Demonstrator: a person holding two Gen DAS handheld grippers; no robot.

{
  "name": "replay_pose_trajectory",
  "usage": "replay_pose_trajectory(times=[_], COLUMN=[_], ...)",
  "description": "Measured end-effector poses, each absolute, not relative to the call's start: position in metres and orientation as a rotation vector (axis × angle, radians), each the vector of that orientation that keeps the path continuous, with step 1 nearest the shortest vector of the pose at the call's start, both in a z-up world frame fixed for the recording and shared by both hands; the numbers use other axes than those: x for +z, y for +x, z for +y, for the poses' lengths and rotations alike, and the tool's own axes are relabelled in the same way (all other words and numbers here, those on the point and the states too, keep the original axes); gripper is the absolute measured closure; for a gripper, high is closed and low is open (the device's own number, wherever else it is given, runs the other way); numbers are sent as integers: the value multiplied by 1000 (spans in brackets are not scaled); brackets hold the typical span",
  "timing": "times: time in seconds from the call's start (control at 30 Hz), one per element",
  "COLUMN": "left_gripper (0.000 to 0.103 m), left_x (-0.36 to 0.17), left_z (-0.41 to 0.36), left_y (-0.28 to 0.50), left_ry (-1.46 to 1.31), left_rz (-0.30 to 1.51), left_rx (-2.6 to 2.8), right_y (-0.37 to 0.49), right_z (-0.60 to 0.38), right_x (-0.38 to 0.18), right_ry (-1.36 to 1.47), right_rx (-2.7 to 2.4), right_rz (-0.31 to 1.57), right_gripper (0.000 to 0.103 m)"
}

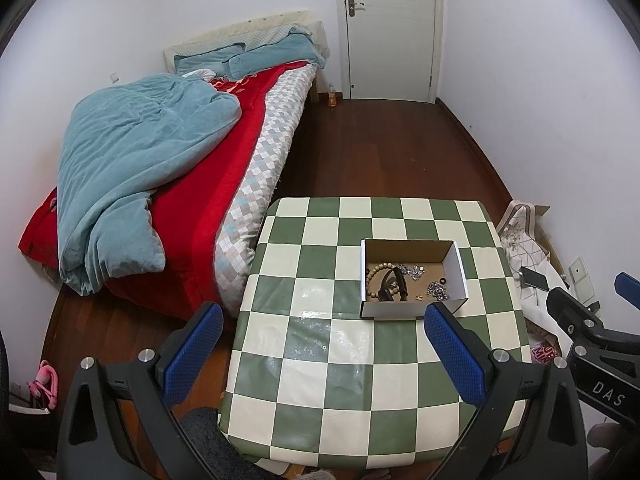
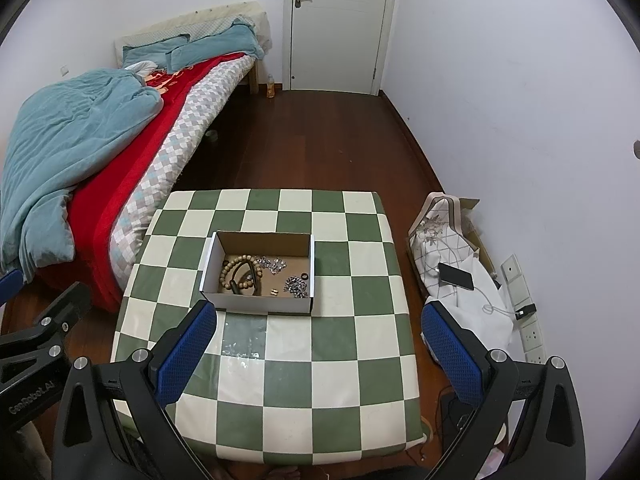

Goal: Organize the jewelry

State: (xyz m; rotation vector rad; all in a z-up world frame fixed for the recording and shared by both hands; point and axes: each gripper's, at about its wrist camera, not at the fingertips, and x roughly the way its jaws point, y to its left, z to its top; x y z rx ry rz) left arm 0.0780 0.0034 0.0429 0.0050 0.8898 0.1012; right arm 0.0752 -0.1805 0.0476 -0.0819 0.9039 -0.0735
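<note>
Left tongs apart | right tongs apart | box holds beads

Bedroom: white walls; dark wood floor. White door, far wall. Bed left of door: teal duvet, red blanket, checked mattress. Green-and-cream chequered table nearest, beside bed foot.
</note>
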Motion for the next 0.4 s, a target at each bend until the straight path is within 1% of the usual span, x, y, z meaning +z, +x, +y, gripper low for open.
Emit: replay_pose_trajectory(times=[0.4], left_gripper=[0], left_x=[41], left_z=[6], left_y=[76], left_ry=[-7], left_rz=[892], left_rx=[90], right_y=[76], right_z=[-179], right_x=[47], right_ry=[-86], right_rx=[-73], right_rz=[902], right_gripper=[0])
